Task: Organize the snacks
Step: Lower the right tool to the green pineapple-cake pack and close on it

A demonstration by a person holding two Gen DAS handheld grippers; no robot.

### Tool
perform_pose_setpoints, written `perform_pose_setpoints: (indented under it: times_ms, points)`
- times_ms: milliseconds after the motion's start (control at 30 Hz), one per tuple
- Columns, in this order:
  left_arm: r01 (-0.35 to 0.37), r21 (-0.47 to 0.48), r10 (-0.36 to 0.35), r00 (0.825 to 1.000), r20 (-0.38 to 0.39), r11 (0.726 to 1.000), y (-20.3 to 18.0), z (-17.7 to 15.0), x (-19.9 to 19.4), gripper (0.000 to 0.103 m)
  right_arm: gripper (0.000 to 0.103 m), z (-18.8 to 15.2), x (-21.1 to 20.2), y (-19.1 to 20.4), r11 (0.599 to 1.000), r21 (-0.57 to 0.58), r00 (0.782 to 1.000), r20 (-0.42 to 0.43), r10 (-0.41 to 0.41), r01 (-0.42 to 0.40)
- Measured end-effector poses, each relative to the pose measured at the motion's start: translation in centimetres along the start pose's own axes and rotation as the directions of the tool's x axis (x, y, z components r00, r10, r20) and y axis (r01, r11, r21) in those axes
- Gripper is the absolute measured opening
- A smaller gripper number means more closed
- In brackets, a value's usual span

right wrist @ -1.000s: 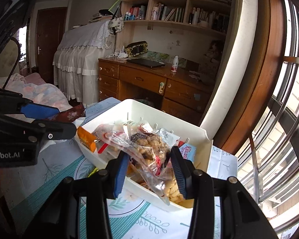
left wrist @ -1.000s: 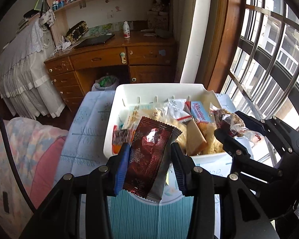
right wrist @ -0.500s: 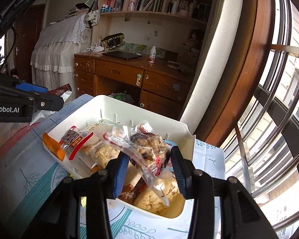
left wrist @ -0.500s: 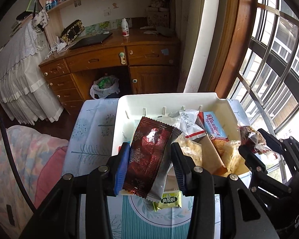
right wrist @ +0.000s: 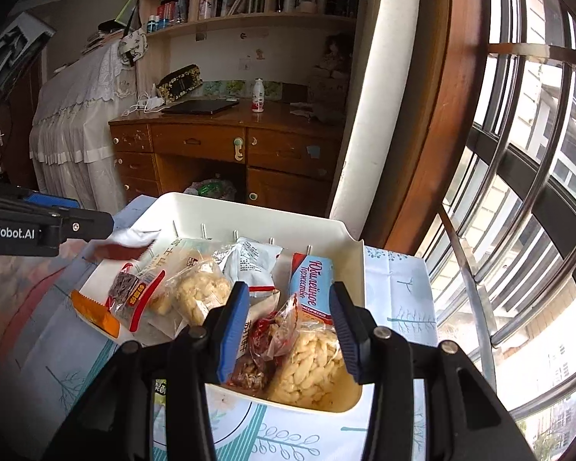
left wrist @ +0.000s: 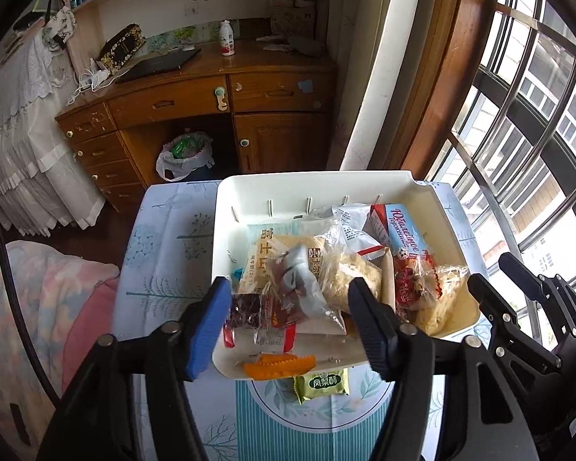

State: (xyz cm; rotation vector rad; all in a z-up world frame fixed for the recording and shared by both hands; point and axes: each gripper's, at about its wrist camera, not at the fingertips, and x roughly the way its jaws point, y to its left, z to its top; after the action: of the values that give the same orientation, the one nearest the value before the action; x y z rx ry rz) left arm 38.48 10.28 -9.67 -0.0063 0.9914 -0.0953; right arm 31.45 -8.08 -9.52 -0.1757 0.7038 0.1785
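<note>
We'd just been opening the left tool [left wrist: 288,322]; the dark red packet [left wrist: 292,288] lay loose betw. its jaws, atop the white bin [left wrist: 311,184]. Right tool [right wrist: 286,330] stayed clamped on a clear nut bag [right wrist: 272,334] over the bin's near corner. Next, probably: release that bag, then fetch the green packet [left wrist: 322,382] on the surface just below the left tool.

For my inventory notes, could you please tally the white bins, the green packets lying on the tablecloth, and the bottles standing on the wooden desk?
White bin: 1
Green packet on the tablecloth: 1
Bottle on the desk: 1
Total: 3
</note>
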Motion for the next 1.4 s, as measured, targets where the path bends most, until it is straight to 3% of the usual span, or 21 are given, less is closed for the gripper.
perform_pose_setpoints:
  times_ms: [367,567,633,967,1033,1100,1400]
  points:
    - [0.076,-0.032,-0.078,0.994,-0.082,0.997,3.1,-3.0,-1.9,0.076,0.045,-1.4,-2.3,1.1,0.992,0.128,0.997,-0.075,0.001,0.008]
    - [0.112,-0.040,-0.116,0.985,-0.126,0.993,5.5,-5.5,-2.7,0.079,0.052,-3.0,-3.2,2.8,0.978,0.210,0.993,-0.118,0.015,0.010]
    - [0.125,-0.044,-0.130,0.981,-0.142,0.991,6.2,-6.4,-2.9,0.079,0.059,-3.5,-3.0,3.2,0.968,0.250,0.990,-0.142,0.026,0.010]
    - [0.099,-0.011,-0.099,0.963,-0.250,0.995,8.4,-10.4,-2.0,0.080,0.061,-7.1,-0.4,5.5,0.875,0.485,0.962,-0.244,0.124,0.010]
    - [0.088,-0.002,-0.086,0.960,-0.265,0.996,8.9,-10.9,-1.7,0.080,0.069,-7.8,0.4,6.2,0.862,0.507,0.955,-0.263,0.133,0.020]
    - [0.075,0.011,-0.069,0.958,-0.279,0.997,9.5,-11.3,-1.4,0.080,0.075,-8.3,1.0,6.8,0.853,0.522,0.951,-0.276,0.139,0.027]
    - [0.043,0.057,-0.021,0.941,-0.338,0.997,12.2,-12.5,0.2,0.080,0.075,-10.4,5.1,9.6,0.835,0.545,0.929,-0.342,0.139,0.076]
